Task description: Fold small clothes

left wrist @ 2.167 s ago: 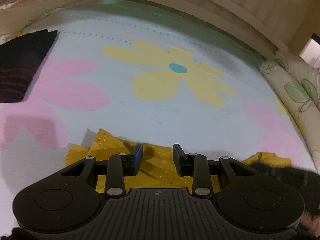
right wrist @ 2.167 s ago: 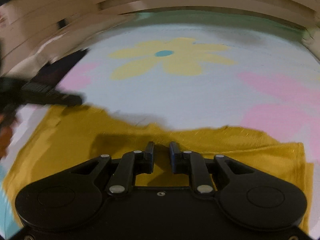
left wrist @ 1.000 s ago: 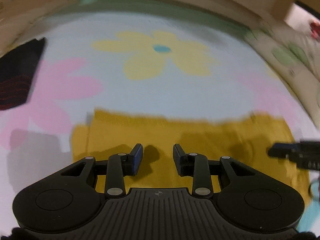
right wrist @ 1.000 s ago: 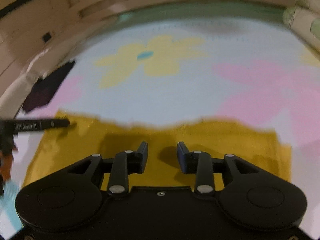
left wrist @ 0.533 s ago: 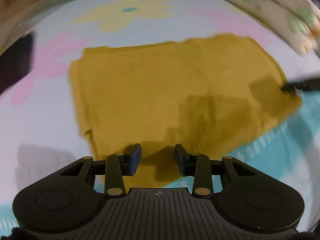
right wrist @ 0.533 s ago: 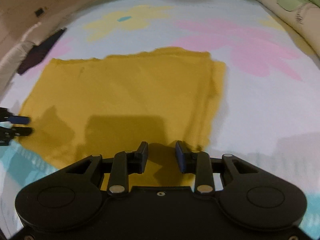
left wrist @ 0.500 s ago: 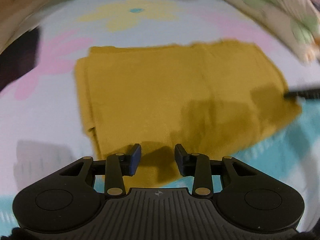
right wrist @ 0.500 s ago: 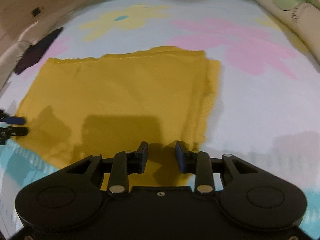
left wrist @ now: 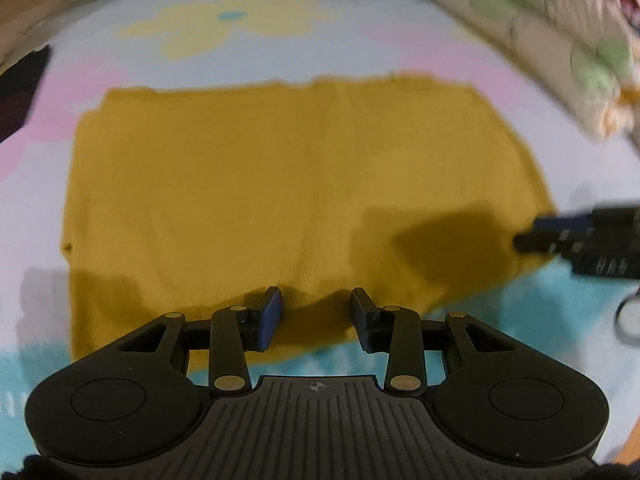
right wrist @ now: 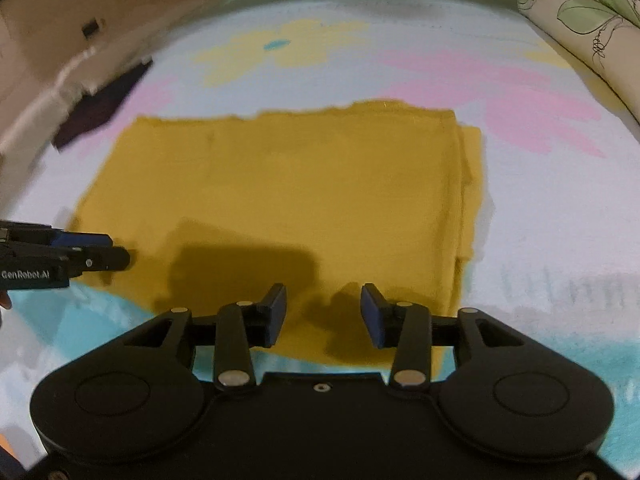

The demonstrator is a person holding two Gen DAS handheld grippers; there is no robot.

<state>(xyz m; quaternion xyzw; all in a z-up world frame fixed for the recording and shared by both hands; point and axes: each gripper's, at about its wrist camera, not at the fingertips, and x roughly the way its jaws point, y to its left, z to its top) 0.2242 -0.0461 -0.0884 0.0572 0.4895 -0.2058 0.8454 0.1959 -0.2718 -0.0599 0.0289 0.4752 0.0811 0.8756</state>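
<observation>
Mustard-yellow garment [left wrist: 288, 184] lies flat on the flower-print bedsheet [left wrist: 280, 60], already folded into a wide rectangle; doubled layers show along its 3 o'clock edge in the right wrist view.

Left gripper [left wrist: 316, 312] sits at the near hem, 6 o'clock side of the cloth, jaws partly spread with nothing pinched; fabric lies under the gap, pads not pressing. Right gripper [right wrist: 323, 307] is also at the near hem, toward the garment's other end; its jaws are opening, cloth below them but no grip visible. Each gripper shows in the other's view, at the 3 o'clock and 9 o'clock edges, tips touching or just over the side corners; cannot tell which.

Likely step: take the near edge for the next fold, toward 12 o'clock. To do it well:
- pinch all layers at the hem, not only the top one
- keep both grips level and evenly placed, so the edge lifts straight
- carry it over to meet the far edge, corners matched
- watch the loose stacked layers at 3 o'clock; they could slide apart

Dark garment [right wrist: 100, 108] lies well apart at 10 o'clock, floral pillow [right wrist: 592, 20] at 2 o'clock.
</observation>
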